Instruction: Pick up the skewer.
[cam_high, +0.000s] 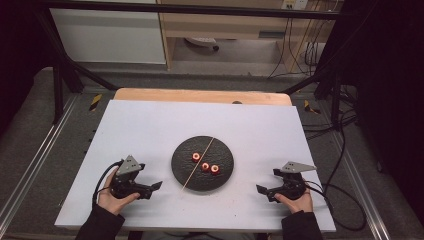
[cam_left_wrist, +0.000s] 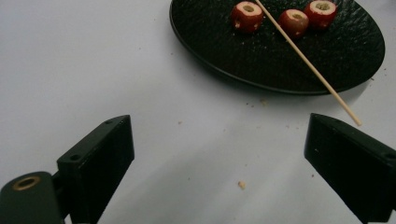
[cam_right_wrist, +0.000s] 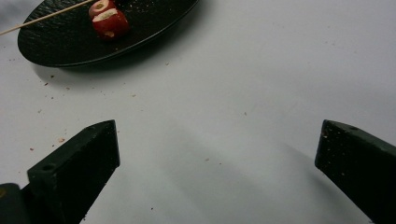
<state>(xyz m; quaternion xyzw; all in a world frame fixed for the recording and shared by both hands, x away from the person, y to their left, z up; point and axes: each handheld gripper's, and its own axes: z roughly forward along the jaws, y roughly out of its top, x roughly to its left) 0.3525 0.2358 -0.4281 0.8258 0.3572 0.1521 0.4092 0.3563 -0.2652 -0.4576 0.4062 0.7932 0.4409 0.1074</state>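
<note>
On the white table (cam_high: 150, 130) I have both grippers resting at the near edge, one to each side of the black plate (cam_high: 222, 175). My left gripper (cam_high: 156, 186) has its jaws spread wide with nothing between them, and my right gripper (cam_high: 261, 190) is spread just as wide and empty. Three red cored fruit pieces (cam_high: 205, 166) lie in a row on the plate, well apart from both grippers. A thin wooden skewer (cam_high: 199, 163) lies slantwise across the plate, passing between the first piece and the other two, its near tip overhanging the rim onto the table. I can read no brand, label or writing anywhere. Crumbs (cam_left_wrist: 241, 185) dot the table near the plate. From my right gripper view the plate is cut off at the top edge, and one fruit piece mostly hides another behind it.
</note>
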